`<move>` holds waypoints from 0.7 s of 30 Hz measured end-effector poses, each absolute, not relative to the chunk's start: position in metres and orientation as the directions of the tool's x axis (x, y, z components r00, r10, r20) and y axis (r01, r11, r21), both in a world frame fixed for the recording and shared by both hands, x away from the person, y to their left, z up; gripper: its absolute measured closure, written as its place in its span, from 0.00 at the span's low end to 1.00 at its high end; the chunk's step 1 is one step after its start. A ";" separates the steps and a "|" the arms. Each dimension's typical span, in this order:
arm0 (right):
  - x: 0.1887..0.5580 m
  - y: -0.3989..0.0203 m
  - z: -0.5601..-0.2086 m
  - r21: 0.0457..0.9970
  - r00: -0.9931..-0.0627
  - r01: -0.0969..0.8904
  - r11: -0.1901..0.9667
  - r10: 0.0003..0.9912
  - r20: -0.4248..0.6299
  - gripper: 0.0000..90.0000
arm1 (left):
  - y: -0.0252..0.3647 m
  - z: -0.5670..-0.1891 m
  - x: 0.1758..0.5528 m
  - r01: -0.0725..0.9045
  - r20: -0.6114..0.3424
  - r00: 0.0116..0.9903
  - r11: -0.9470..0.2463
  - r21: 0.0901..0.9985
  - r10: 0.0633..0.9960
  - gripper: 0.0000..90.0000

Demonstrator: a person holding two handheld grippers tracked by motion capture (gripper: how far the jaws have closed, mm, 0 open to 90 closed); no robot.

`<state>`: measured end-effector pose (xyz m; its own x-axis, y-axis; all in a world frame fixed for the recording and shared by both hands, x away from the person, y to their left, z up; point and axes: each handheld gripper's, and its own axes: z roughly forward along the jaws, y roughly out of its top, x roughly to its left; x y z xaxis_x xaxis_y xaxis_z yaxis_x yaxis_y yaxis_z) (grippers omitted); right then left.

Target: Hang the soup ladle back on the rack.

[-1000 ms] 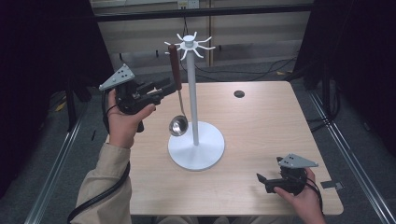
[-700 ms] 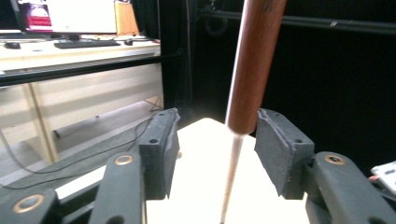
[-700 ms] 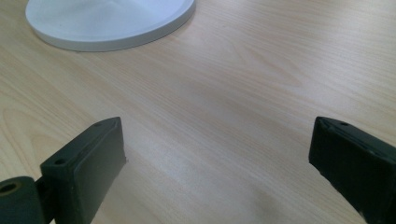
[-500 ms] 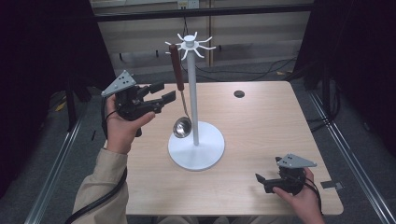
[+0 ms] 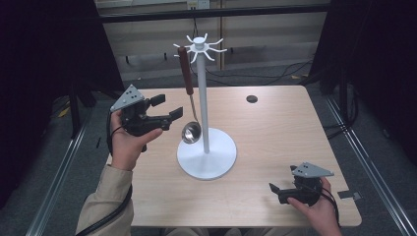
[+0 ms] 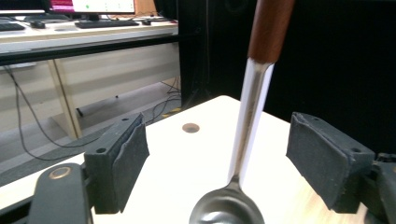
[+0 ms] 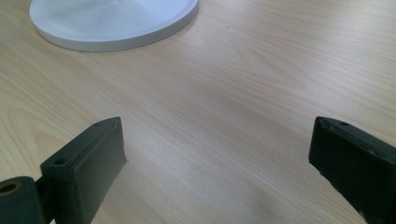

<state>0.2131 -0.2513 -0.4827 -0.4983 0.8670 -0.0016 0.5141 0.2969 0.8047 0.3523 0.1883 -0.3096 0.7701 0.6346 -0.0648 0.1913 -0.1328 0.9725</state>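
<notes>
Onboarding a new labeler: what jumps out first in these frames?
The tall white hook stand at the table's middle, with a wooden-handled ladle hanging from one top hook, its bowl just above the base. The left gripper sits beside the ladle, jaws just opened and apart from its shaft; the right gripper rests open near the front right.

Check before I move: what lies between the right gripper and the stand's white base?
Bare wooden table only; the right gripper view shows it between the right gripper and the white base.

Steel ladle with dark-brown wooden handle [image 5: 186, 83]: hanging upright from hook of white metal rack [image 5: 205, 125] (bowl low, just beside pole, above round base).
</notes>
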 end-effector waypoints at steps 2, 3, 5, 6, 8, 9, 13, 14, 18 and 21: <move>0.213 -0.252 -0.482 0.804 -0.492 0.518 0.292 0.871 0.001 0.04 | 0.191 -0.312 0.352 0.197 -0.060 0.765 -0.145 0.970 0.641 0.17; 0.213 -0.252 -0.482 0.804 -0.491 0.519 0.289 0.871 0.003 0.04 | 0.191 -0.312 0.352 0.197 -0.060 0.765 -0.145 0.970 0.641 0.16; 0.213 -0.253 -0.483 0.804 -0.490 0.520 0.289 0.872 0.004 0.04 | 0.192 -0.315 0.352 0.201 -0.052 0.754 -0.155 0.967 0.654 0.15; 0.213 -0.253 -0.483 0.804 -0.491 0.519 0.289 0.871 0.004 0.04 | 0.193 -0.316 0.351 0.211 -0.053 0.748 -0.161 0.964 0.662 0.15; 0.213 -0.252 -0.483 0.804 -0.492 0.519 0.291 0.871 0.002 0.04 | 0.195 -0.318 0.351 0.216 -0.046 0.740 -0.172 0.961 0.671 0.14; 0.213 -0.252 -0.483 0.803 -0.493 0.519 0.292 0.870 0.002 0.04 | 0.196 -0.319 0.351 0.222 -0.050 0.739 -0.172 0.960 0.672 0.13; 0.213 -0.251 -0.483 0.804 -0.496 0.517 0.294 0.868 0.001 0.04 | 0.199 -0.324 0.352 0.250 -0.062 0.720 -0.176 0.952 0.691 0.11; 0.213 -0.251 -0.483 0.804 -0.495 0.517 0.294 0.869 0.001 0.04 | 0.200 -0.325 0.352 0.252 -0.061 0.719 -0.178 0.951 0.692 0.10; 0.213 -0.252 -0.483 0.803 -0.493 0.520 0.292 0.870 0.002 0.04 | 0.205 -0.329 0.352 0.259 -0.059 0.709 -0.182 0.949 0.702 0.09; 0.213 -0.251 -0.484 0.803 -0.498 0.517 0.296 0.867 0.001 0.04 | 0.209 -0.333 0.351 0.271 -0.060 0.694 -0.183 0.945 0.717 0.09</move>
<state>0.2132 -0.2513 -0.4836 -0.4980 0.8672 0.0012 0.5171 0.2959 0.8032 0.3510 0.2088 -0.3335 0.6944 0.7171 -0.0602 0.2710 -0.1830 0.9450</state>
